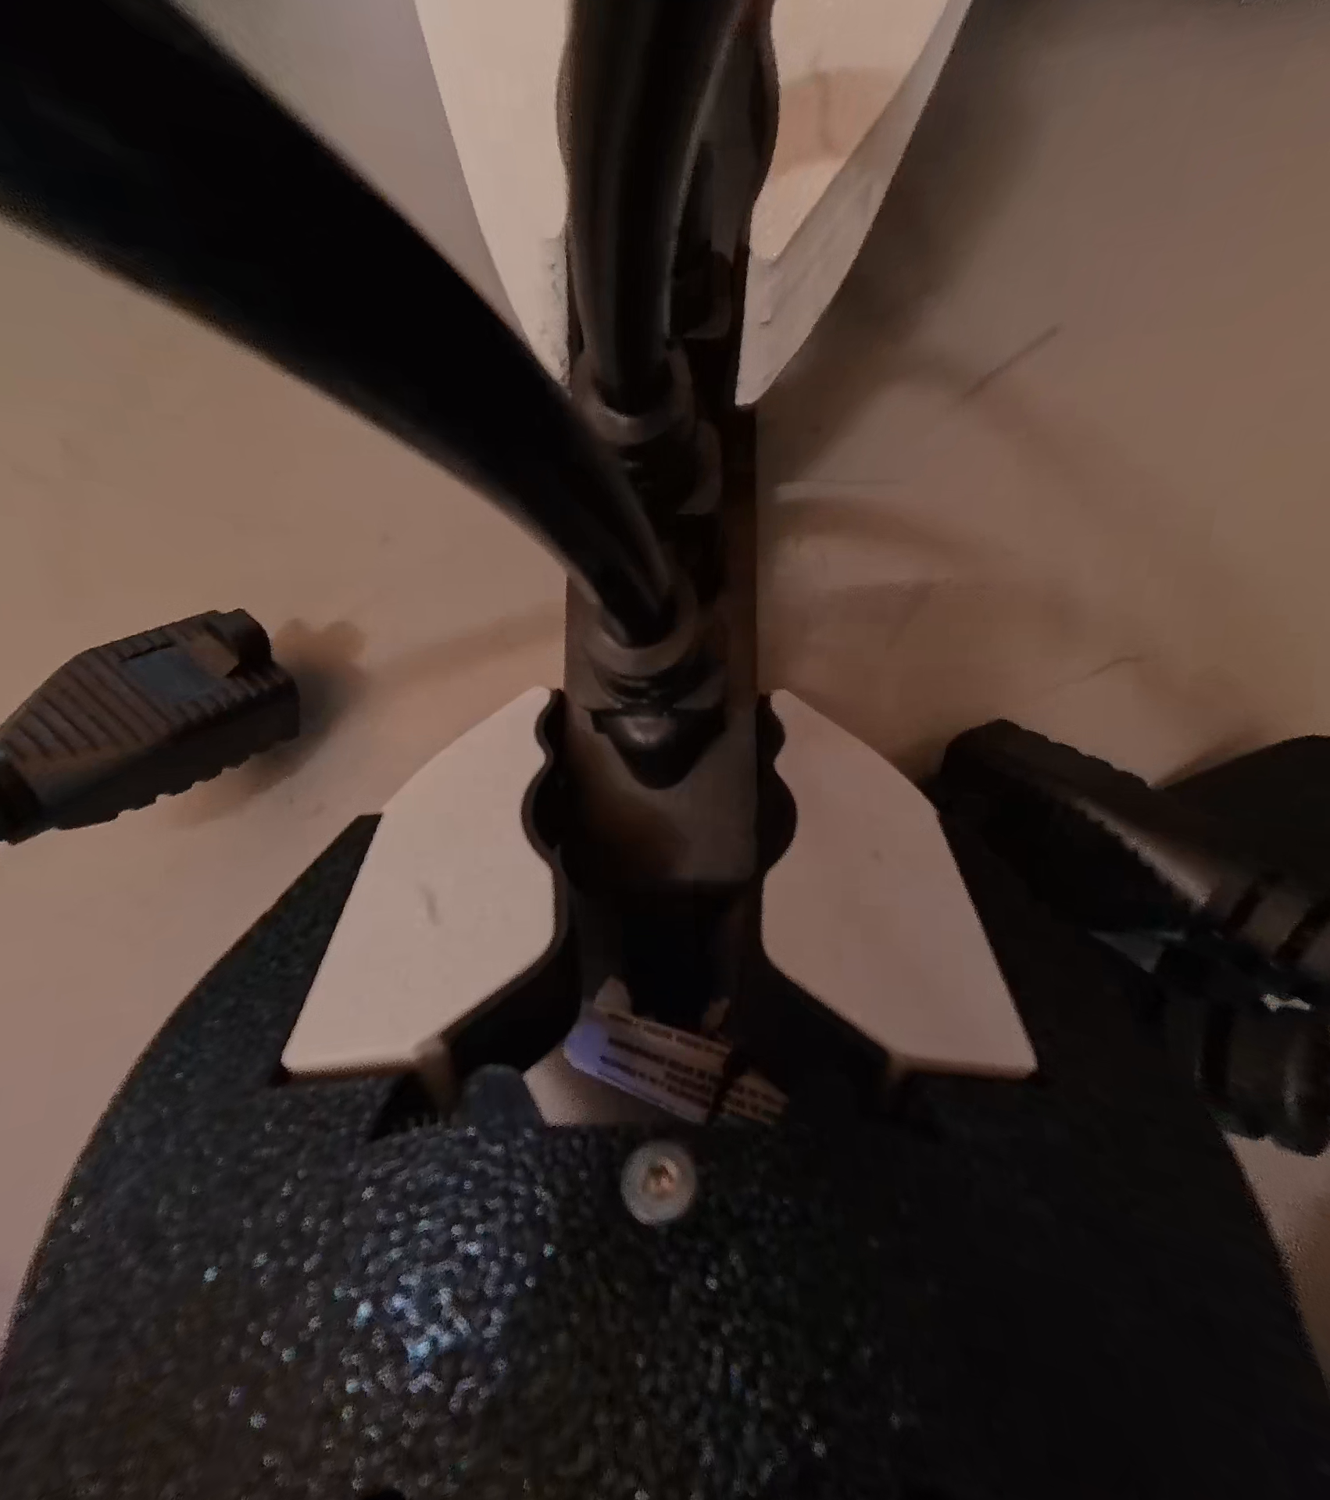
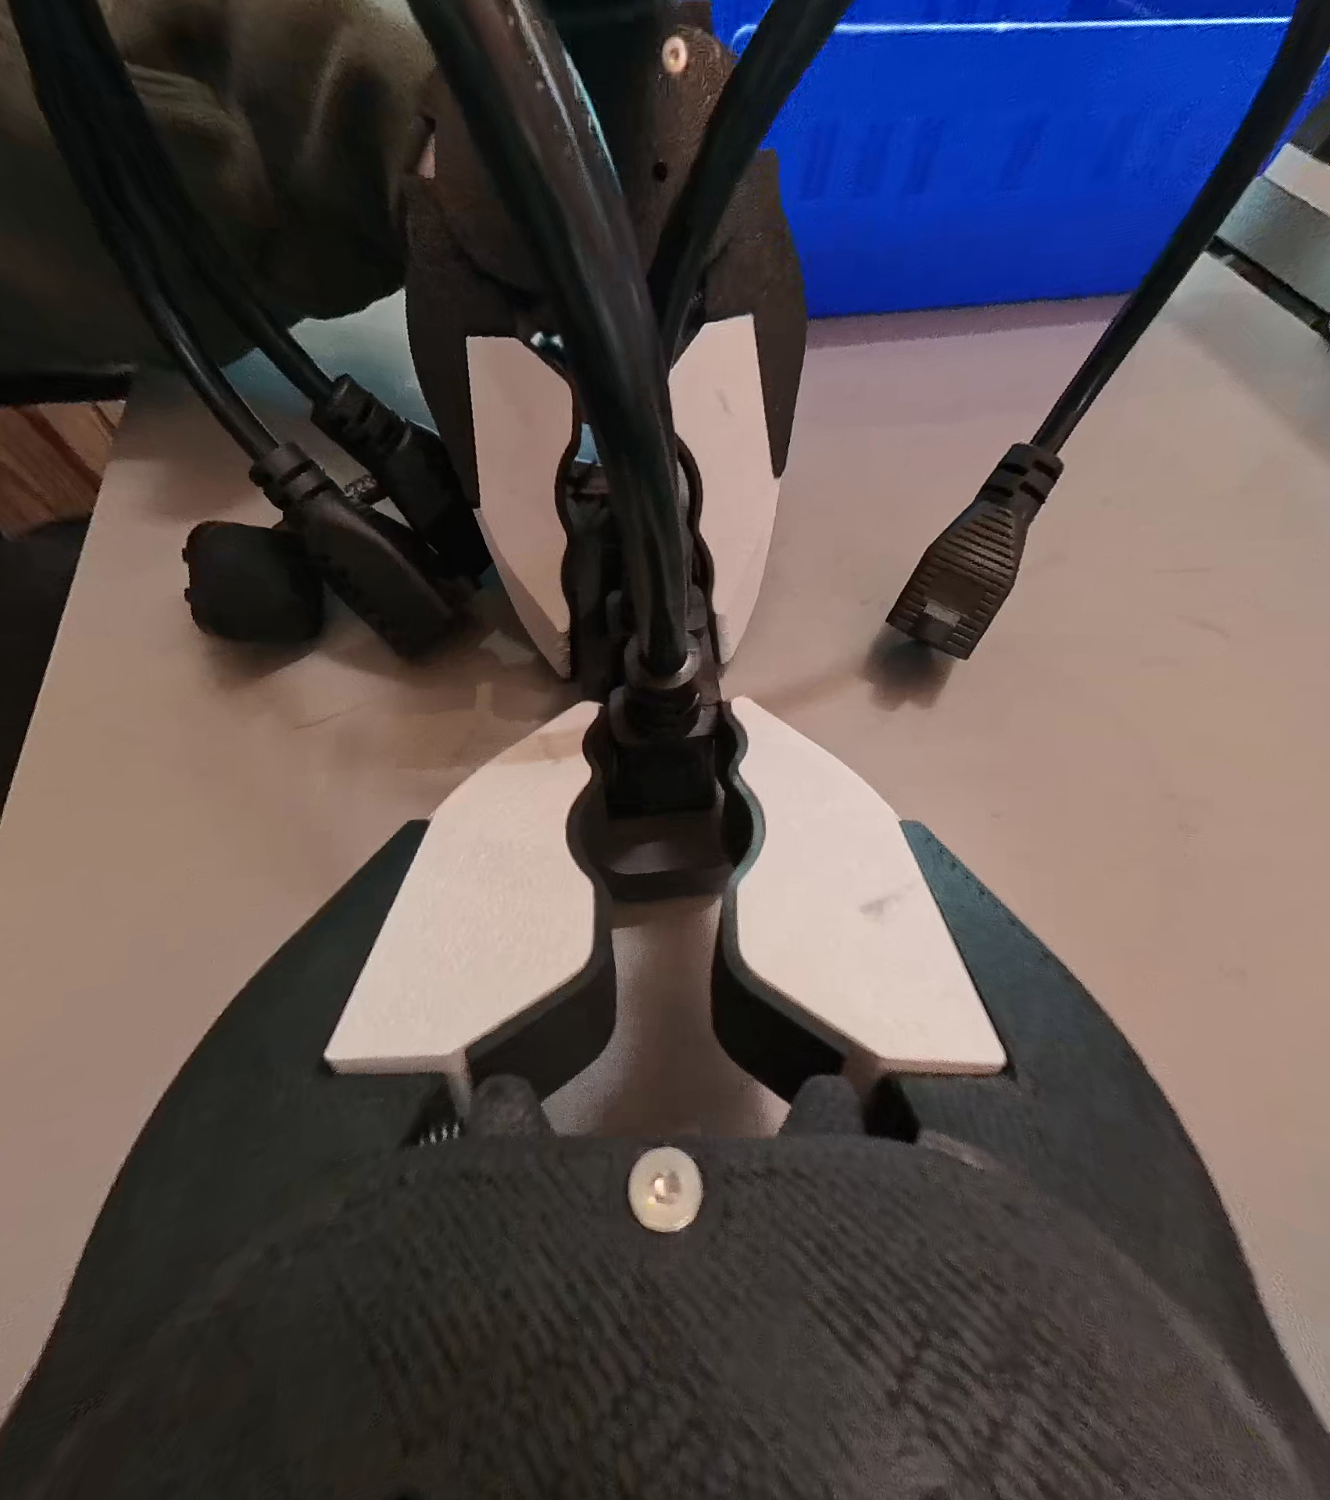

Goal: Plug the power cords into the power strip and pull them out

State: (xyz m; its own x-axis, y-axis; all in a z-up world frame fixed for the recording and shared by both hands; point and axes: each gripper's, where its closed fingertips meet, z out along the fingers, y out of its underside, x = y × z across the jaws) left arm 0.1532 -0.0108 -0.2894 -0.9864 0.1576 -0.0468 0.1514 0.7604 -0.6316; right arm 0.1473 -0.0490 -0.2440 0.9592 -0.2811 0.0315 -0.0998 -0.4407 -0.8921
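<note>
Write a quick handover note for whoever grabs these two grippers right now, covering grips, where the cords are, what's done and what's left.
Left gripper: shut on a black plug, cord rising away.
Right gripper: shut on another black plug, cord leading up; the two grippers meet tip to tip just above the grey table.
Loose cord ends: one connector stands alone on the table; a cluster of plugs lies on the opposite side. Blue bin behind.
No power strip shows in either view, so I cannot tell what is plugged in.
Left: find the strip, plug in, pull out.

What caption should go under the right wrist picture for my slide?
Right gripper shut on a black plug, facing the left gripper, with a loose connector on the grey table.
</note>
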